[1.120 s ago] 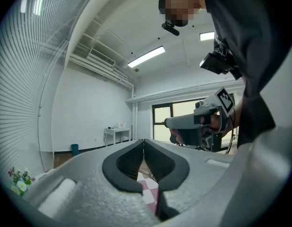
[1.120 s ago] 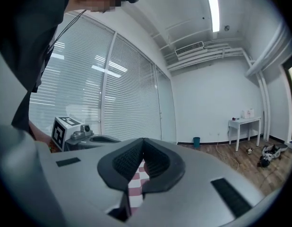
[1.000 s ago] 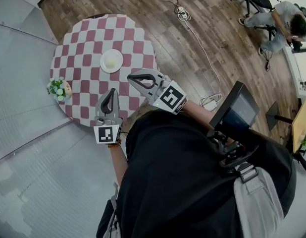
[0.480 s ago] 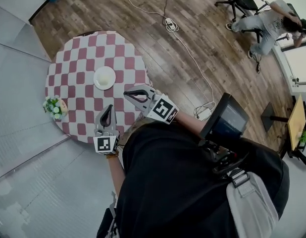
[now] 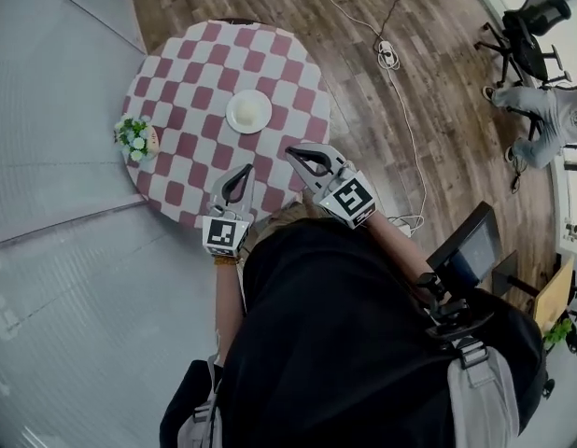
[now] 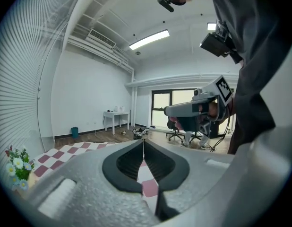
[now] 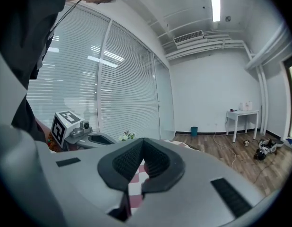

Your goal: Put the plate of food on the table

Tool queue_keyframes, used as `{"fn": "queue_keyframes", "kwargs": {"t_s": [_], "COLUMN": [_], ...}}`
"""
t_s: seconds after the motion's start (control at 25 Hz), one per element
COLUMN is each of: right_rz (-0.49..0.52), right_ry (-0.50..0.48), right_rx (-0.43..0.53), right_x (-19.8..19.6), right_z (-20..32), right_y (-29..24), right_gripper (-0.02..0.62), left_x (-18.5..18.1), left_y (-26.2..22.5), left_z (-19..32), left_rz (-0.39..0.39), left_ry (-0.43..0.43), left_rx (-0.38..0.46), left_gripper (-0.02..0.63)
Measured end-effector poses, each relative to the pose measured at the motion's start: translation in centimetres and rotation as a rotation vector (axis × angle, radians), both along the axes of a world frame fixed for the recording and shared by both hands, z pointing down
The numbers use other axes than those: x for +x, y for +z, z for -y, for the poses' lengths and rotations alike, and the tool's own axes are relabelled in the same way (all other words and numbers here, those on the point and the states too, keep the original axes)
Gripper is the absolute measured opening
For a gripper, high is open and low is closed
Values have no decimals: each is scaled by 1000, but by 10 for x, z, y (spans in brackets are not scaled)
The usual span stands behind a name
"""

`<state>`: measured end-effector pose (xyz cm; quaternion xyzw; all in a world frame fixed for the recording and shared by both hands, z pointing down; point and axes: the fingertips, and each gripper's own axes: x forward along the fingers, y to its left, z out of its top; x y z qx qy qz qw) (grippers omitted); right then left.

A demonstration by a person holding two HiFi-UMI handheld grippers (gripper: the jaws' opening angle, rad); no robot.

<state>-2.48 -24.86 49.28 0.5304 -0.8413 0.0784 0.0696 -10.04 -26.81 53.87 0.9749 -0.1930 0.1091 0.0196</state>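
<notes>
Checkered table [image 5: 195, 73] | plate [image 5: 248, 111] only in head view | left claw [image 5: 244, 170], right claw [image 5: 294, 151] closed, empty

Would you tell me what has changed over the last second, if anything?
Only the head view swung; nothing was taken or released. The left gripper and right gripper stay shut and empty at the near edge of the table; the plate and flowers stay put.

Brown wood-plank floor [image 5: 457, 157] crossed by a white cable with a power strip [image 5: 387, 54]. Plain white walls [image 7: 207, 93]; white slatted blinds [image 7: 122, 89] along one side. Small white desk [image 7: 242, 112] against the far wall. Long ceiling strip light [image 6: 149, 39], lit. Black office chair [image 5: 531, 31] at the edge.
</notes>
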Motion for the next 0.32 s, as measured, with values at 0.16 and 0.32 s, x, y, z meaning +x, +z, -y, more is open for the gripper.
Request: {"fn": "queue_keyframes", "kwargs": {"t_s": [0.16,0.32], "right_rz": [-10,-10], "right_ry": [-8,-9], "right_rx": [-9,-19], "right_x": [-1,-2], "right_z": [4,11], "right_y": [3,8], "right_gripper": [9,9], "left_x": [-4,-7], "left_y": [4,11], "left_z": [3,11], "left_rz": [-1,-1], "left_ry": [-9,-16], "left_rx": [-19,-33], "left_gripper": [11,11]}}
